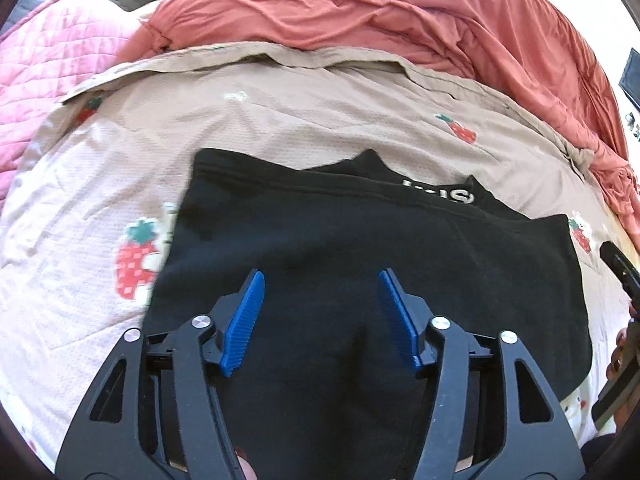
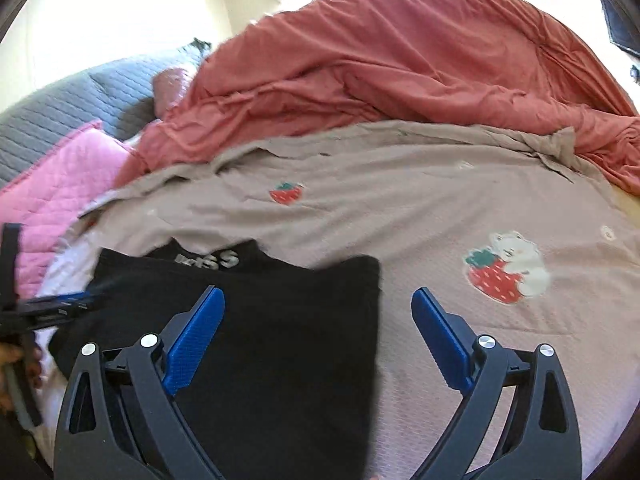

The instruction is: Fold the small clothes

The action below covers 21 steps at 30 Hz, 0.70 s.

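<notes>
A black garment (image 1: pixel 360 248), folded into a rough rectangle, lies flat on a beige bedsheet (image 1: pixel 300 120) printed with strawberries. In the left wrist view it fills the centre and lower part of the frame. Along its upper edge a black band carries white letters (image 1: pixel 440 194), only partly readable. In the right wrist view the same garment sits in the lower left of the frame, and its right edge runs down the middle.

The left gripper (image 1: pixel 322 280) is above the garment, in the lower centre of its own view. Its jaws stand apart, the blue pads (image 1: pixel 246 320) hold nothing, and only black cloth shows behind the gap. Whether the tips touch the cloth I cannot tell.

The right gripper (image 2: pixel 318 300) has its jaws wide apart and also holds nothing. Its left pad (image 2: pixel 196 340) is over the garment, and its right pad (image 2: pixel 440 336) is over the bare sheet, so the garment's right edge is seen between them.

A coral-red duvet (image 1: pixel 380 12) is bunched across the top of both views. A pink quilted pillow (image 1: pixel 52 52) lies at the upper left, beside a grey quilted surface (image 2: pixel 60 108). A strawberry with a white bear (image 2: pixel 506 272) is printed on the sheet at the right of the right wrist view.
</notes>
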Motion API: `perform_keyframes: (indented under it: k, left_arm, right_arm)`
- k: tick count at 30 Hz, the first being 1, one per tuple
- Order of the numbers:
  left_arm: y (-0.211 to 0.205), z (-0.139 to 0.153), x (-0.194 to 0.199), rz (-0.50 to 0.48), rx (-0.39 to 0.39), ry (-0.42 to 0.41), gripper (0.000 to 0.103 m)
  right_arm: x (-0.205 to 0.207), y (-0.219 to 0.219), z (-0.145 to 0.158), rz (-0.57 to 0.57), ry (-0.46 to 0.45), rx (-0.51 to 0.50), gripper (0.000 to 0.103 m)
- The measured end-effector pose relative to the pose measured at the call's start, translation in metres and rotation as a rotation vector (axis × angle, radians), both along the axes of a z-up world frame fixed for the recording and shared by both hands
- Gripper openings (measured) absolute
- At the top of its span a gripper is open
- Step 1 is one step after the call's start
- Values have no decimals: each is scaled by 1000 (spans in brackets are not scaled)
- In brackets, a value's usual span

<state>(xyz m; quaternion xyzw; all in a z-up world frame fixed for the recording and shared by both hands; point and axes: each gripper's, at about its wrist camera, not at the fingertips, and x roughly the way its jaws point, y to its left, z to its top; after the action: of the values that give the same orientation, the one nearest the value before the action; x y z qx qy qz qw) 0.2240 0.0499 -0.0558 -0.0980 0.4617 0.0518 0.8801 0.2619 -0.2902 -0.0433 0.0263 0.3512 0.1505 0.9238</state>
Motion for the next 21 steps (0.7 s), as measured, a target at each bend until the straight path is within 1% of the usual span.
perform_keyframes:
  k: [3, 6, 9, 11, 14, 18, 21]
  left_arm:
    - [18, 2, -8, 40, 25, -3, 56]
    - [45, 3, -10, 105, 12, 4, 56]
    - [63, 2, -8, 135, 16, 8, 60]
    - [69, 1, -4, 137, 20, 14, 60]
    - [77, -2, 5, 132, 5, 21, 62]
    - [82, -10, 22, 131, -40, 35, 63]
    - [84, -15, 32, 136, -64, 37, 63]
  right_arm:
    - [5, -7, -9, -38, 45, -1, 94]
    - [10, -14, -19, -59, 94, 33, 94]
    - [15, -17, -29, -66, 140, 57, 92]
    - [17, -18, -36, -68, 167, 65, 86]
    - [21, -16, -42, -64, 184, 56, 81]
    - [25, -14, -45, -49, 185, 53, 72]
    - [27, -9, -46, -13, 193, 56, 54]
